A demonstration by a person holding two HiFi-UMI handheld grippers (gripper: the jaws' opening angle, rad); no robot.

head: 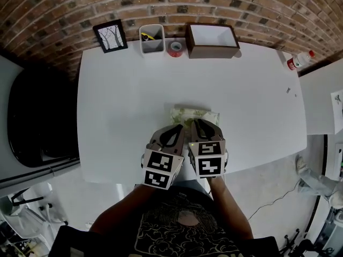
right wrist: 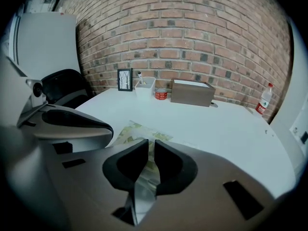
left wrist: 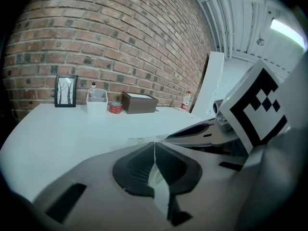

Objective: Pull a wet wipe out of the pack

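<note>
The wet wipe pack (head: 195,113), pale green with a leaf print, lies flat on the white table (head: 123,106) near its front edge. Both grippers hover side by side over the pack's near side. My left gripper (head: 178,127) has its jaws pressed together with nothing between them. My right gripper (head: 200,123) is shut too, with only a thin slit between its tips and nothing held. In the right gripper view the pack (right wrist: 136,129) shows just past the gripper (right wrist: 148,146). In the left gripper view only an edge of the pack (left wrist: 139,139) shows beyond the gripper (left wrist: 154,147).
Along the back by the brick wall stand a framed picture (head: 111,36), a white holder (head: 151,39), a red tape roll (head: 175,48) and a brown box (head: 212,40). A small bottle (head: 299,61) sits at the far right corner. A black chair (head: 37,116) is left of the table.
</note>
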